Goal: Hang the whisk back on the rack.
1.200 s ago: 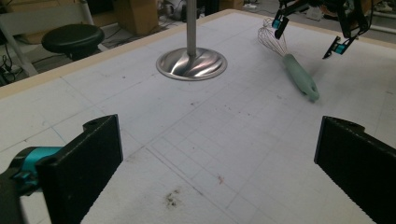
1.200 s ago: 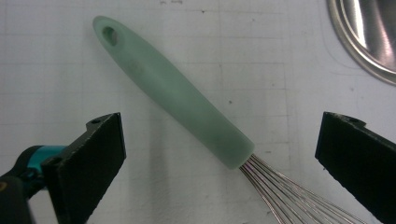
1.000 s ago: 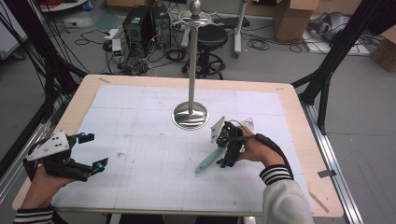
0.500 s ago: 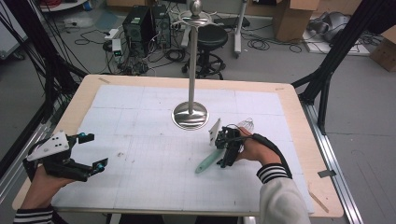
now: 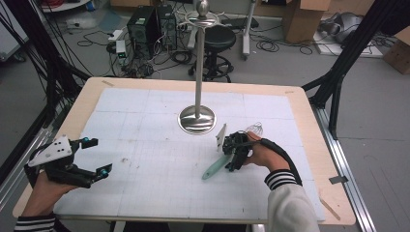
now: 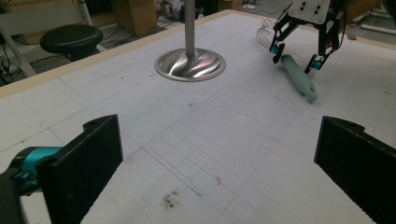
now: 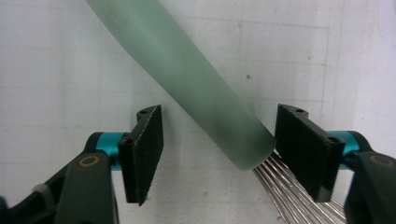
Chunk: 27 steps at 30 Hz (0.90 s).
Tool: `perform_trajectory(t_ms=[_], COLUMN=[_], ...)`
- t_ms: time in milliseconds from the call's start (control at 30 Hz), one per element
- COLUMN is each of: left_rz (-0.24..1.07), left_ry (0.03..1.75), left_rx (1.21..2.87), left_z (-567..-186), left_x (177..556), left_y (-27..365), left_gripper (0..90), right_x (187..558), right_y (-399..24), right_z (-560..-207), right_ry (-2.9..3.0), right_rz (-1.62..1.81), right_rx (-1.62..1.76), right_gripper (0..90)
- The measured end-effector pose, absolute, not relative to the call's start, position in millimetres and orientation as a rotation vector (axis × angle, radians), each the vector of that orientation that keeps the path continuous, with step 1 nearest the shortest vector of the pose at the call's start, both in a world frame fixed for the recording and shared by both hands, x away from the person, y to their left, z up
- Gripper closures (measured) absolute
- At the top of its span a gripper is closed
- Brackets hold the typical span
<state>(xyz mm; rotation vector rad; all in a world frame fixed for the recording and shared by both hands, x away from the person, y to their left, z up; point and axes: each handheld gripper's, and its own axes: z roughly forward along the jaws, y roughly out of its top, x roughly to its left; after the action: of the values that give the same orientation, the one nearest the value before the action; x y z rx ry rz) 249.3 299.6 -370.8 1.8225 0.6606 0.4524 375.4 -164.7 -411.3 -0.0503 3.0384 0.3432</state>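
Observation:
A whisk lies flat on the white mat, its pale green handle (image 5: 214, 167) pointing toward the near side and its wire head (image 5: 256, 128) toward the far right. My right gripper (image 5: 232, 158) stands over it, open, one jaw on each side of the handle (image 7: 187, 74) just where the wires (image 7: 286, 187) come out. The right-hand pad (image 7: 303, 149) is close against the handle end; the other is apart from it. My left gripper (image 5: 99, 156) hovers open at the near left with nothing between its jaws. From the left gripper view I see the right gripper (image 6: 295, 57) straddling the whisk (image 6: 300, 83).
A tall metal stand with a round shiny base (image 5: 197, 120) rises at mid-table, just beyond the whisk. The white gridded mat (image 5: 154, 145) covers a wooden table (image 5: 309, 121). Beyond the far edge are a stool, cables and boxes on the floor.
My right gripper has shifted slightly left and down over the whisk handle. The whisk and my left gripper have stayed where they were.

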Motion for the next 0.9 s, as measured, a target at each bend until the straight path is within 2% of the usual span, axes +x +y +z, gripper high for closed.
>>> perform_trajectory(t_ms=[133, 333, 567, 900], left_rz=[0.452, 0.453, 0.453, 0.449], left_ry=[0.661, 0.66, 0.661, 0.657], left_rx=[1.822, 1.82, 1.818, 1.818], left_z=[-370.7, -370.6, -370.4, -370.4], left_x=[249.4, 249.6, 249.4, 249.6], left_y=[299.6, 299.7, 299.8, 299.7], left_gripper=[1.7, 1.7, 1.7, 1.7], right_x=[375.2, 374.8, 374.4, 372.2], right_y=[-163.7, -162.3, -160.8, -158.4], right_z=[-411.9, -410.2, -409.5, -407.2], right_ry=[3.039, 3.049, 3.049, 3.071], right_rz=[0.331, 0.329, 0.309, 0.27], right_rx=[-0.047, -0.054, -0.067, -0.106], right_gripper=[35.6, 45.4, 49.6, 61.6])
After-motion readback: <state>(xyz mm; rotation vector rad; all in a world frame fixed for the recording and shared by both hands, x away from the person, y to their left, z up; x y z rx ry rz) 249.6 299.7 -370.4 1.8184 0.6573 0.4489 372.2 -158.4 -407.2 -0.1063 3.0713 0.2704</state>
